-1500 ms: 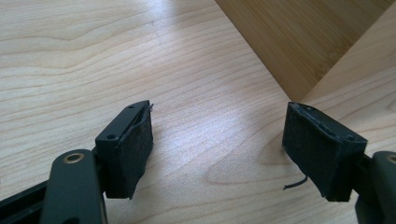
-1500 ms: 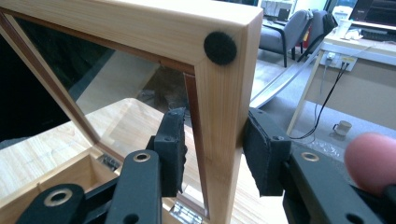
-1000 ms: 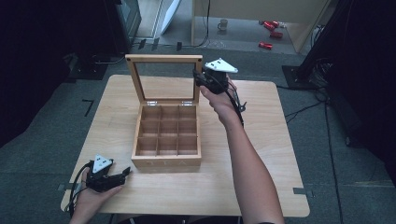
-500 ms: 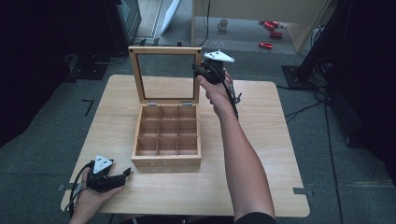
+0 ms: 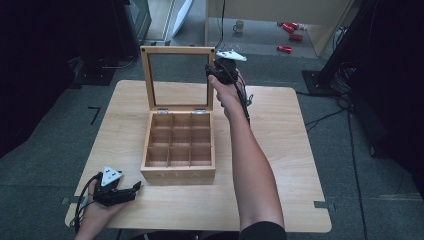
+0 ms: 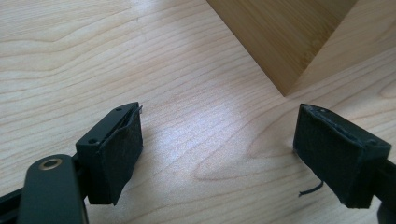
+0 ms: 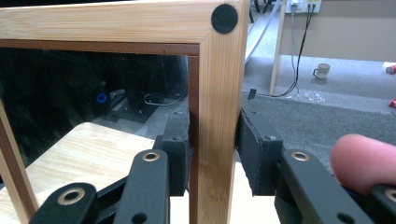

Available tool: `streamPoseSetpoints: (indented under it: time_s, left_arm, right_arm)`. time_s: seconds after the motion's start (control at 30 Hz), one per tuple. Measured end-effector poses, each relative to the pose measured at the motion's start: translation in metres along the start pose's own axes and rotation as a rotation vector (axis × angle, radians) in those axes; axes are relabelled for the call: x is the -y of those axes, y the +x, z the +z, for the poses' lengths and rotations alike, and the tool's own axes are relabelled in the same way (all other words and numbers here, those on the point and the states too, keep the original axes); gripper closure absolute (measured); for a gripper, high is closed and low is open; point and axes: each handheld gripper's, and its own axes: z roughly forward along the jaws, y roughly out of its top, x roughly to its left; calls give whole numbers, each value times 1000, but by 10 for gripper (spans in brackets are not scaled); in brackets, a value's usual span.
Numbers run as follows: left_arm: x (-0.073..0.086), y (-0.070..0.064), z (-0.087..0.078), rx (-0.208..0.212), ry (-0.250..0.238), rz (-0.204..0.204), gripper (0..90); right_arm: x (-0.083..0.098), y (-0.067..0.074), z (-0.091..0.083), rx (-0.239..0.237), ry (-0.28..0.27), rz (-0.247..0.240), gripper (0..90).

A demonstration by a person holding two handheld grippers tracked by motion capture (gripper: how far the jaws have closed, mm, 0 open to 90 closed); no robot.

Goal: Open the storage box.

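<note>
The wooden box [image 5: 178,145] sits in the middle of the table [image 5: 280,165], with its lid [image 5: 177,75] standing up at 12 o'clock. The right gripper [image 5: 216,71] pinches the lid's side rail. The frame is stiff and probably light, but its clear pane looks breakable, so holding the wood is best. The left gripper [image 5: 134,188] rests wide open and empty at 7 o'clock.
</note>
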Motion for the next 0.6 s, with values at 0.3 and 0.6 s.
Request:
streamPoseSetpoints:
  time_s: [0.3, 0.6]
  left_arm:
    - [0, 0, 0, -1, 0, 0, 162]
    - [0, 0, 0, -1, 2, 4, 158]
  right_arm:
    - [-1, -1, 4, 4, 9, 11, 662]
    - [7, -9, -16, -45, 52, 6, 182]
